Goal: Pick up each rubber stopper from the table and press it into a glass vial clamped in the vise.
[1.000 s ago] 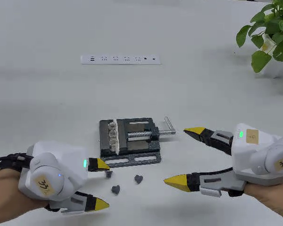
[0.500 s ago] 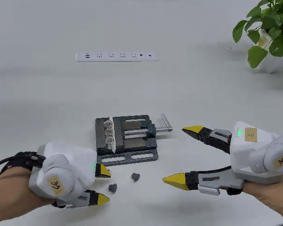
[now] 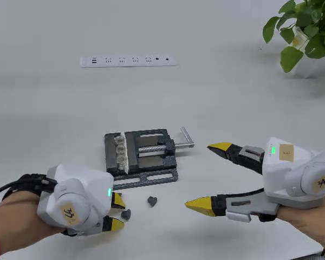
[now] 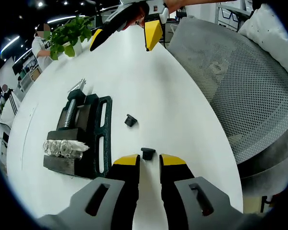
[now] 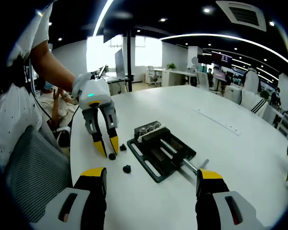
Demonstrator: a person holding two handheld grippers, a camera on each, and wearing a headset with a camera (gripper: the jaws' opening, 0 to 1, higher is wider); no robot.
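Note:
The black vise holds a row of glass vials upright in its left end; the vials also show in the left gripper view. My left gripper stands low over the table with its yellow tips narrowly apart. A dark rubber stopper lies just at those tips, unpinched, and the stopper sits right ahead of the gap. A second stopper lies to the right. My right gripper hovers wide open right of the vise, holding nothing.
A white power strip lies at the back of the white table. A potted plant stands at the far right. The vise handle sticks out to the right. A mesh chair stands beside the table edge.
My left gripper has dropped toward the nearest stopper and its jaws have narrowed around it. The right gripper has stayed where it was, still open.

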